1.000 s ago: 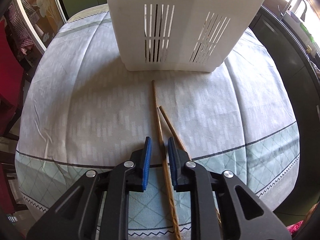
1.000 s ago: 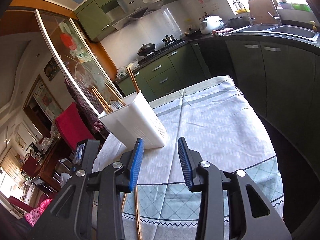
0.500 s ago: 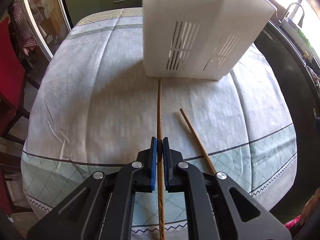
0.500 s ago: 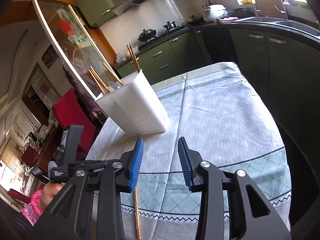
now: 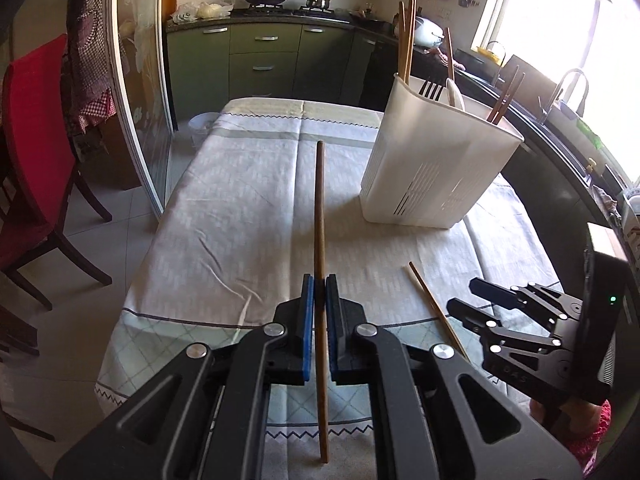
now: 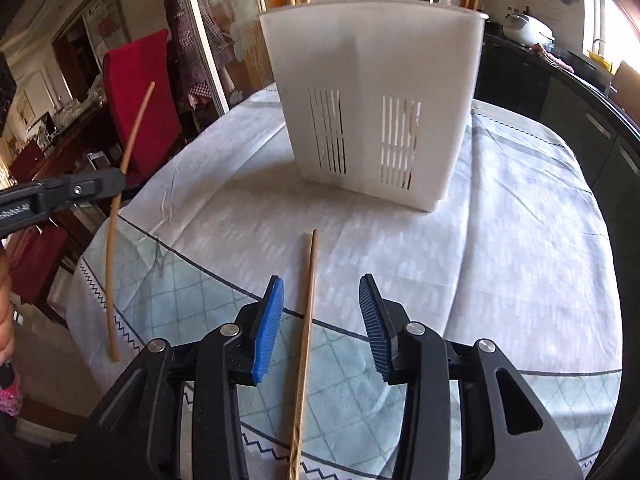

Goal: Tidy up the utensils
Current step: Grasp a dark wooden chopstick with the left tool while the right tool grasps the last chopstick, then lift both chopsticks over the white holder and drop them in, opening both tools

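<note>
My left gripper (image 5: 319, 292) is shut on a dark wooden chopstick (image 5: 320, 216), held off the tablecloth and pointing away from me. In the right wrist view the same chopstick (image 6: 134, 128) hangs in the left gripper (image 6: 120, 182) at the left edge. A second chopstick (image 6: 308, 300) lies flat on the cloth. My right gripper (image 6: 320, 312) hovers over it, open, one blue pad on each side and neither touching. In the left wrist view the second chopstick (image 5: 436, 308) runs under the right gripper (image 5: 466, 294). The white slotted utensil holder (image 6: 372, 100) stands behind, with chopsticks and a fork inside.
The table (image 5: 248, 184) carries a pale patterned cloth with a checked green border at the near edge. Red chairs (image 5: 32, 140) stand left of it. Green kitchen cabinets (image 5: 264, 60) and a dark counter with a sink (image 5: 560, 120) run behind and to the right.
My left gripper closed on one chopstick and lifted it off the cloth, tipping up. My right gripper swung down over the second chopstick, which now lies between its open pads.
</note>
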Demonstrator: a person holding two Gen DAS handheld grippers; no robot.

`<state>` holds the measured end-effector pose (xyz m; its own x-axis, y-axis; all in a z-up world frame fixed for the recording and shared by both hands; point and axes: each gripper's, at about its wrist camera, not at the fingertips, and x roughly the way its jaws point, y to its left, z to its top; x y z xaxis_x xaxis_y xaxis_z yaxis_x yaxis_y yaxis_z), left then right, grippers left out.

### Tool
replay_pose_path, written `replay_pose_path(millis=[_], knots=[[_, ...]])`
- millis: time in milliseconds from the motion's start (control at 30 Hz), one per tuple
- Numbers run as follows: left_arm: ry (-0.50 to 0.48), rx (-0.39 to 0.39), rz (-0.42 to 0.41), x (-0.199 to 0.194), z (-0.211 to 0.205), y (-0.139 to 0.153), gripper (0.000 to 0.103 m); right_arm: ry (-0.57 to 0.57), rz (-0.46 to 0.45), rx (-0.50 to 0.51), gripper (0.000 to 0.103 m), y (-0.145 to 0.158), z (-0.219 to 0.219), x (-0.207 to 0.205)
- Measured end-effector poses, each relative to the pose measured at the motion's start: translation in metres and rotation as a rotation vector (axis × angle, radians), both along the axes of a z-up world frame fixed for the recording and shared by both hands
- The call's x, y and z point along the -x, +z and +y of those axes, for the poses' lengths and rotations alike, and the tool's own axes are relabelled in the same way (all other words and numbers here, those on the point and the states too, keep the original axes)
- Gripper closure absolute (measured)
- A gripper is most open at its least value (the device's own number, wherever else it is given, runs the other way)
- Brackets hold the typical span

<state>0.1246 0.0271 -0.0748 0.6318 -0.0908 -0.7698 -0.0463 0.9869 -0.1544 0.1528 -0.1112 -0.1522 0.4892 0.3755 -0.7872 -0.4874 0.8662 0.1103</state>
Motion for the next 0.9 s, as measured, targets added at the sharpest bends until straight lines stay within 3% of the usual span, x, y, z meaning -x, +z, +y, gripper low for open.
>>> replay_pose_path(millis=[167, 400, 467, 533, 667, 900], knots=[[-0.021, 0.021, 0.001, -0.002, 0.004, -0.003, 0.097, -0.008, 0.050, 0.045, 0.076, -0.016, 0.017, -0.012], [-0.037, 0.036, 0.014, -0.003, 0.007, -0.011, 0.097, -0.017, 0.030, 0.100, 0.081, -0.024, 0.032, -0.019], [-0.041, 0.038, 0.017, -0.003, 0.007, -0.012, 0.097, -0.018, 0.030, 0.095, 0.094, -0.025, 0.037, -0.022], [-0.044, 0.038, 0.019, -0.004, 0.006, -0.012, 0.097, -0.023, 0.029, 0.090, 0.097, -0.025, 0.040, -0.024], [-0.048, 0.034, 0.017, -0.004, 0.005, -0.009, 0.097, -0.051, 0.031, 0.021, 0.097, -0.015, 0.029, -0.025], [-0.066, 0.026, -0.004, -0.003, -0.003, 0.000, 0.097, -0.107, -0.049, -0.115, 0.097, 0.029, -0.004, -0.013]])
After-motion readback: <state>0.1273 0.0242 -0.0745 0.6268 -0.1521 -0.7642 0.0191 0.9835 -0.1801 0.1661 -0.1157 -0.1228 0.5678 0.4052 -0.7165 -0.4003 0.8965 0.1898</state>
